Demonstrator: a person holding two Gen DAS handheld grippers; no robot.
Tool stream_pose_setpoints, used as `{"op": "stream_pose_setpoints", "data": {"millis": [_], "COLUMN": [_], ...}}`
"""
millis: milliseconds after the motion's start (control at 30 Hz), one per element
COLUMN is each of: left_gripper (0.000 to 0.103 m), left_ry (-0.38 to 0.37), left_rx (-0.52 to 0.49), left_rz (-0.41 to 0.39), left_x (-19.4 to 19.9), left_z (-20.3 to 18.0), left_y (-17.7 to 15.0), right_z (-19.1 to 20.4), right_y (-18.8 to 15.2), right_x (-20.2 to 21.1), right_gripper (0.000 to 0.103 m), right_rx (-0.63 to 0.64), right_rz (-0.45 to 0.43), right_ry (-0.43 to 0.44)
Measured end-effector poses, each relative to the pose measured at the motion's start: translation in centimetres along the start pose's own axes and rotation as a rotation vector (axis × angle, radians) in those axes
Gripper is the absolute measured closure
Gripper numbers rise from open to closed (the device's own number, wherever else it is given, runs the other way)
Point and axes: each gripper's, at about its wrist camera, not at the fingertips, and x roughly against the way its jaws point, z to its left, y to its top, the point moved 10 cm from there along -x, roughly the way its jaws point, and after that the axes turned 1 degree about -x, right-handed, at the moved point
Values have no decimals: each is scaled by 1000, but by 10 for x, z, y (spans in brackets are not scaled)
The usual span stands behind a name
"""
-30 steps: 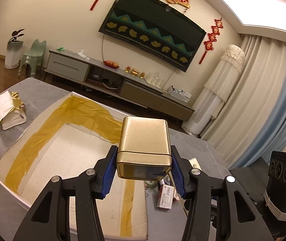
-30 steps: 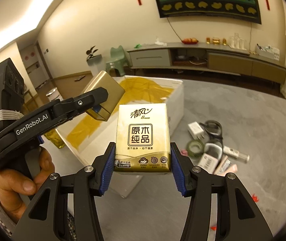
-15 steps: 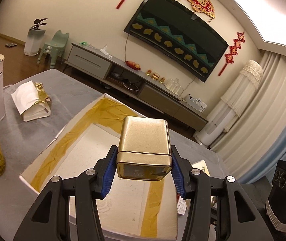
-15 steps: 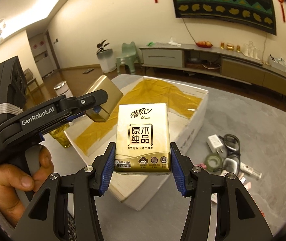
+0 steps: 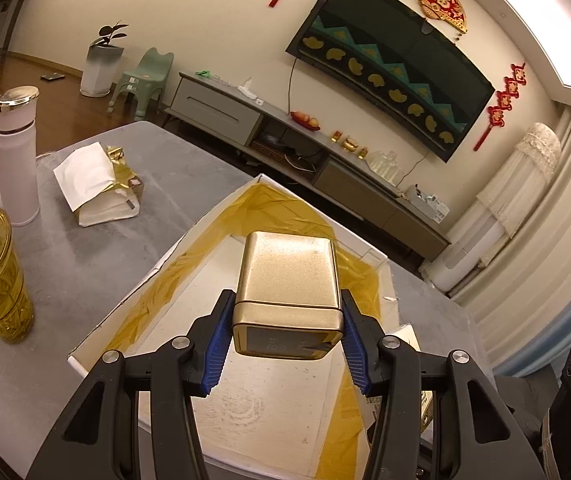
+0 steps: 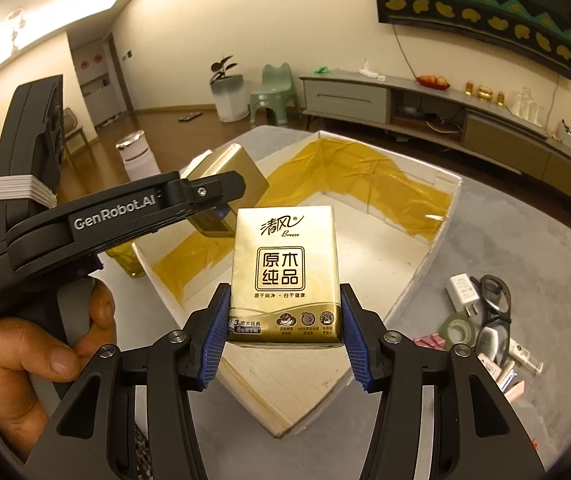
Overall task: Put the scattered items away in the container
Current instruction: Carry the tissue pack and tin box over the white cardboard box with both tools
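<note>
Left hand-held gripper [image 5: 287, 334] clenched on gold tin [image 5: 288, 292], held above white box [image 5: 173, 246] on grey counter [image 5: 85, 264]. Right hand-held gripper [image 6: 285, 334] grasping tissue pack [image 6: 285, 274] over box near corner. Scattered small items [image 6: 481, 332] at 3 o'clock of box.

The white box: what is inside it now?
The white box shows only yellow tape strips and a bare floor. The gold tin and tissue pack hide part of it.

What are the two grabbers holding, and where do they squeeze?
The left gripper pinches a gold tin by the sides of its near end. The right gripper pinches a tissue pack by its lower side edges.
</note>
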Motion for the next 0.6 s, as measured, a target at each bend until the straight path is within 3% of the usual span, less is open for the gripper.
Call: {"op": "stream_pose_setpoints", "data": {"millis": [600], "left_gripper": [51], "left_ry": [70], "left_rx": [24], "left_rz": [45], "left_x": [-22], "left_z": [15], "left_y": [-4], "right_z": [-2], "right_y": [-8], "right_x": [-31], "right_gripper": [46], "right_rx": [22], "right_rz": [65], "right_ry": [2]}}
